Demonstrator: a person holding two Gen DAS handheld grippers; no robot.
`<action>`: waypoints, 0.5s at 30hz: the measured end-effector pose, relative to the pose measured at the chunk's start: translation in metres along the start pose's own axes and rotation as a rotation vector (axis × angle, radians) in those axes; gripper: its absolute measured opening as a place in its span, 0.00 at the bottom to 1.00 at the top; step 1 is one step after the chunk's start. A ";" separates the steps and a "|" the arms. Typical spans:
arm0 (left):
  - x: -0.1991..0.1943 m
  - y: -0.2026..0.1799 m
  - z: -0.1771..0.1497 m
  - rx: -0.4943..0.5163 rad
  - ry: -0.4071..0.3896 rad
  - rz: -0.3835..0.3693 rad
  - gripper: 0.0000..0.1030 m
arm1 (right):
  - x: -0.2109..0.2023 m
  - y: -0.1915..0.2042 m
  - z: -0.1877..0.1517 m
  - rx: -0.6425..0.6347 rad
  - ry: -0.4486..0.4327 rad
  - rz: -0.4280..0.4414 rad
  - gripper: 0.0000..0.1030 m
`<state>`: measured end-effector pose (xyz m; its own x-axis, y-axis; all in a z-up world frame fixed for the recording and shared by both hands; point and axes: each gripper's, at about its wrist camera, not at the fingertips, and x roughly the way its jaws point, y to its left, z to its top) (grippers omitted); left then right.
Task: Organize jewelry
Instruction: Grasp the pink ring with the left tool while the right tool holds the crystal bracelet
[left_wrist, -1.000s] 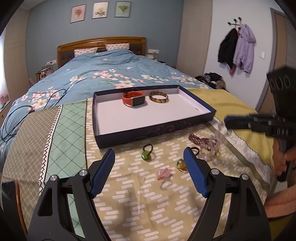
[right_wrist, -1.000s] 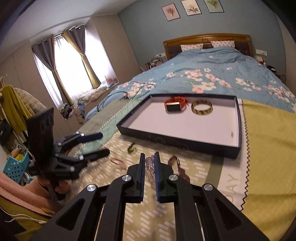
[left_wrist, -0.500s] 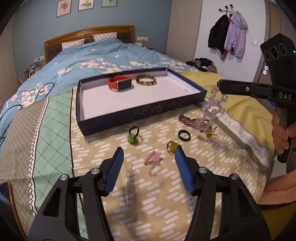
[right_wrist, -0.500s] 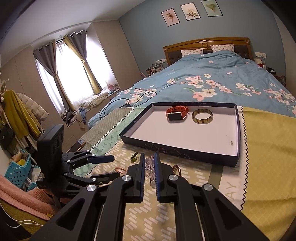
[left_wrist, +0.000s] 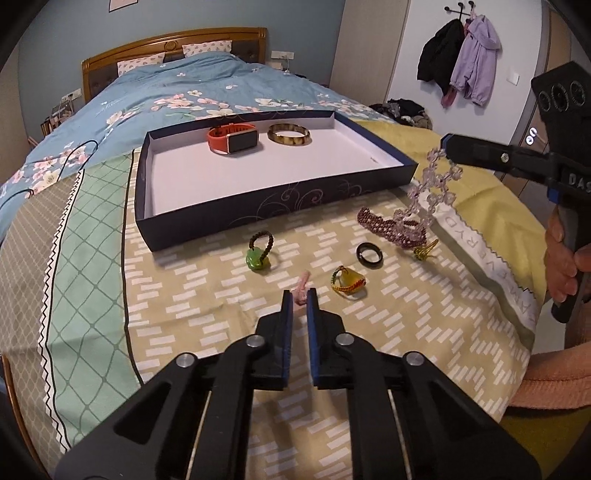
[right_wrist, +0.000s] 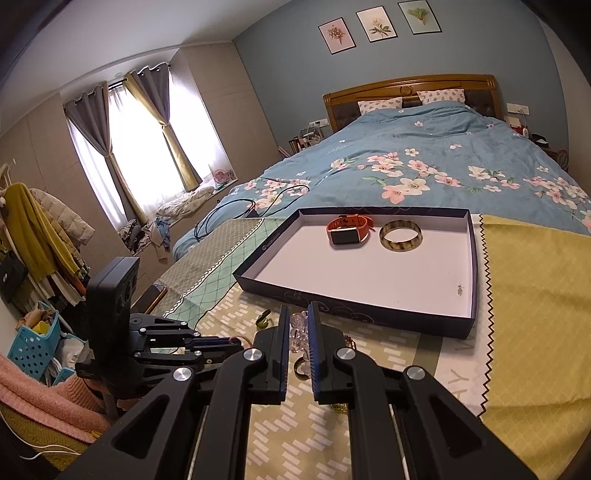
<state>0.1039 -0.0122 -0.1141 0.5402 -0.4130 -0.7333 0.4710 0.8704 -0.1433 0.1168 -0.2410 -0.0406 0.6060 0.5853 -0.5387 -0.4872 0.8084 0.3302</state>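
Observation:
My left gripper sits low over the patterned cloth, its jaws closing tight on a small pink ring, pads pressing its near end. My right gripper is shut on a clear crystal bead bracelet that dangles from its tips above a maroon beaded bracelet. In the right wrist view the crystal beads show between that gripper's fingers. The dark blue tray holds an orange watch and a tortoiseshell bangle.
Loose on the cloth lie a green stone ring, a black ring, a yellow stone ring and a small gold ring. A black cable lies on the blue duvet beyond the tray. The bed's edge is close on the right.
The left gripper's jaws went from wide open to shut around the pink ring as it sank toward the cloth. The right gripper kept its hold on the crystal bracelet.

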 end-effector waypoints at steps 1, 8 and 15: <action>-0.001 0.001 0.000 -0.002 -0.002 -0.002 0.04 | 0.000 0.000 0.000 0.000 -0.001 0.000 0.08; -0.007 0.001 0.005 0.009 -0.026 -0.013 0.04 | 0.000 0.001 0.009 -0.015 -0.012 -0.001 0.08; -0.019 0.001 0.016 0.009 -0.069 -0.024 0.04 | -0.001 0.004 0.021 -0.039 -0.033 -0.010 0.08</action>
<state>0.1050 -0.0077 -0.0899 0.5750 -0.4518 -0.6821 0.4910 0.8574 -0.1541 0.1278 -0.2373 -0.0222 0.6311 0.5792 -0.5160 -0.5044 0.8117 0.2943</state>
